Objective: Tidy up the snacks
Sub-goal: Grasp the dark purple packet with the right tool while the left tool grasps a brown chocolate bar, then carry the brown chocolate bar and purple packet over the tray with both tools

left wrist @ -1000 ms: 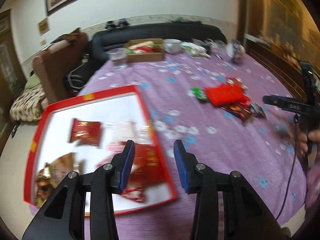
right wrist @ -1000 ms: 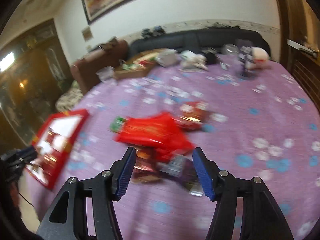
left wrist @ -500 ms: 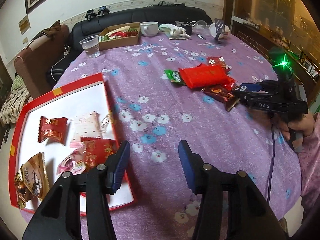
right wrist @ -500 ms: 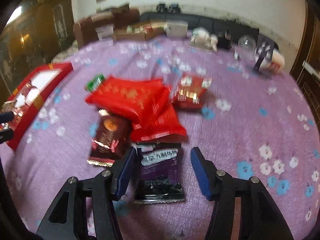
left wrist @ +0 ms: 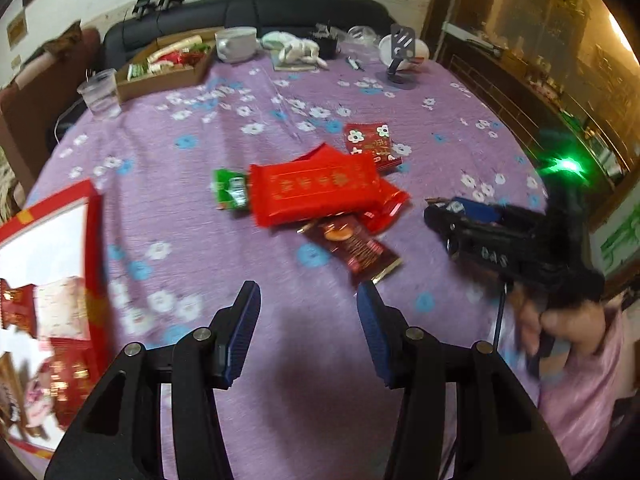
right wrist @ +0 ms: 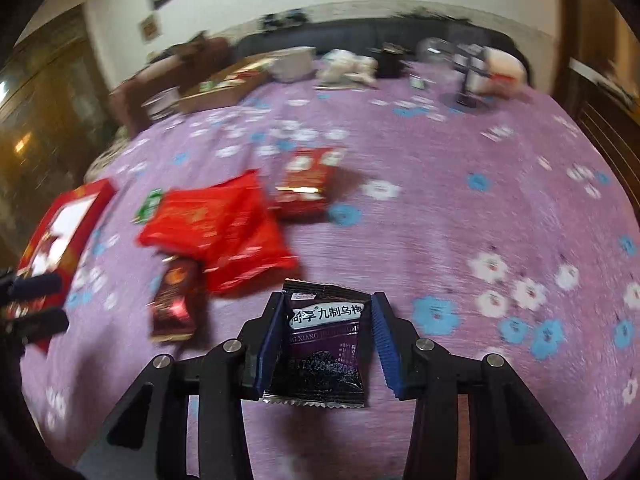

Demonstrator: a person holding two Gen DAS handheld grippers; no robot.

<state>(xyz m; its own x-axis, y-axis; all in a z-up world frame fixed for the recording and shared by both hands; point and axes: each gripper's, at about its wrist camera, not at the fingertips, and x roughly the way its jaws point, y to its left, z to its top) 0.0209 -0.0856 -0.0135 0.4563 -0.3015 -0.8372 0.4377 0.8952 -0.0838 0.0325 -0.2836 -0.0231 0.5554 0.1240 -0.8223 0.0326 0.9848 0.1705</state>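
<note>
My right gripper point(right wrist: 327, 322) is shut on a dark purple plum packet point(right wrist: 320, 344) and holds it above the purple tablecloth; it also shows in the left wrist view point(left wrist: 452, 210). A pile remains: a big red packet point(left wrist: 316, 188), a brown packet point(left wrist: 354, 246), a green packet point(left wrist: 230, 190) and a small red packet point(left wrist: 372, 144). The red tray point(left wrist: 94, 240) with several snacks lies at the left. My left gripper point(left wrist: 308, 312) is open and empty, hovering over bare cloth before the pile.
At the table's far side stand a cardboard box of snacks point(left wrist: 168, 68), a plastic cup point(left wrist: 100, 96), a white bowl point(left wrist: 236, 44) and a phone stand point(left wrist: 400, 60). A black sofa point(left wrist: 280, 12) lies behind. A wooden cabinet point(left wrist: 540, 60) stands at the right.
My right gripper closed on the purple packet and lifted it off the cloth. My left gripper swung right, away from the tray toward the pile.
</note>
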